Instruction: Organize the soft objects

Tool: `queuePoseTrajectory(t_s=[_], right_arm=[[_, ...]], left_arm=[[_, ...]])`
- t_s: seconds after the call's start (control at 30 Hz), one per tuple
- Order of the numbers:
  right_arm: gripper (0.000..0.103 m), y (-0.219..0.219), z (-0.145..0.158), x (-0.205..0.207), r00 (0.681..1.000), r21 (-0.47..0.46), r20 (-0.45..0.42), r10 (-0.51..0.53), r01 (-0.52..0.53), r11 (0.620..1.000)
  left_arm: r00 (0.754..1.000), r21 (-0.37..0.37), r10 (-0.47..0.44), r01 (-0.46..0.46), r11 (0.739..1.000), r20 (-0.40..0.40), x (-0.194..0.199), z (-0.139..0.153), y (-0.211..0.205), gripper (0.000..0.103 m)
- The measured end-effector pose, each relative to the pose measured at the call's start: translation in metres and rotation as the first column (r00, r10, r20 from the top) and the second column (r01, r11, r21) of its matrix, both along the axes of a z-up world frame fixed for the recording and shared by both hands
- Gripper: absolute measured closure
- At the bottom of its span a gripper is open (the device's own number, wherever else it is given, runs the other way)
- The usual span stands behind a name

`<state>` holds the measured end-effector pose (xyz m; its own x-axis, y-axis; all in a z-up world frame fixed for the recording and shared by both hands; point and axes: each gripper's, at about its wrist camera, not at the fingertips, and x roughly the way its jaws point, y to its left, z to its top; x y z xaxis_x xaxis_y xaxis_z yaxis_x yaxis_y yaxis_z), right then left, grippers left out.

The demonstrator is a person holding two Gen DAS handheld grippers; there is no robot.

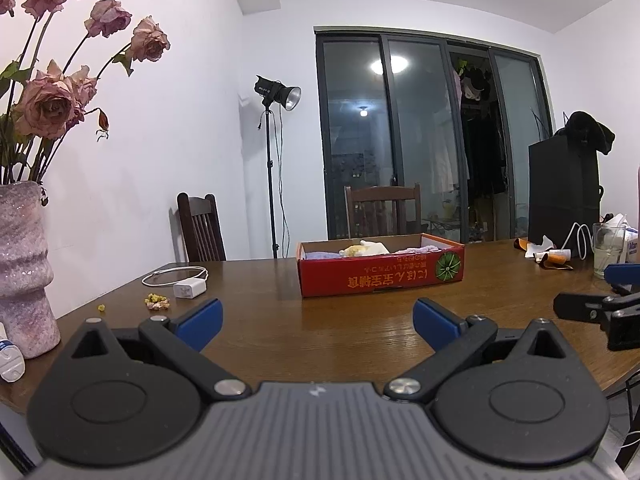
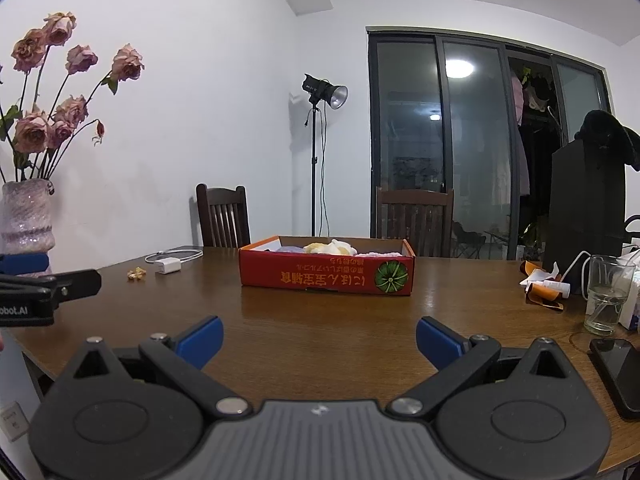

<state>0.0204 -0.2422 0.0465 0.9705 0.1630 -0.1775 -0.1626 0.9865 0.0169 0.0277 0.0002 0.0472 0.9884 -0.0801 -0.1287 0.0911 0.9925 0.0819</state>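
Fingers on both grippers spread wide (holding nothing), bare table between them and the red box.

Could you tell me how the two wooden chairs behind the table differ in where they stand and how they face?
The left chair stands before the white wall, turned at an angle; the right chair stands before the dark glass doors, facing squarely. The left chair is clear of the red box; the right chair sits just behind its right end. Both are dark, slatted and pushed up to the table.
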Motion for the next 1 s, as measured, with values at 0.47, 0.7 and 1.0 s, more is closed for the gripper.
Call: queuePoseTrajectory(t_s=[0.47, 0.7, 1.0], right_arm=[[0.000, -0.0052, 0.0047, -0.0070, 0.999, 0.013, 0.034, -0.018, 0.017, 1.000], [0.000, -0.0063, 0.0058, -0.0086, 0.999, 0.021, 0.043, -0.024, 0.023, 1.000], [0.000, -0.0075, 0.0046, -0.0085, 0.999, 0.022, 0.040, -0.032, 0.032, 0.999]], left_arm=[[1.000, -0.013, -0.019, 0.019, 1.000, -0.003, -0.0018, 0.0008, -0.0024, 0.000], [1.000, -0.011, -0.015, 0.015, 1.000, 0.010, -0.0049, 0.0011, -0.0023, 0.000], [0.999, -0.018, -0.012, 0.012, 1.000, 0.043, -0.0097, -0.0013, -0.0047, 0.000]])
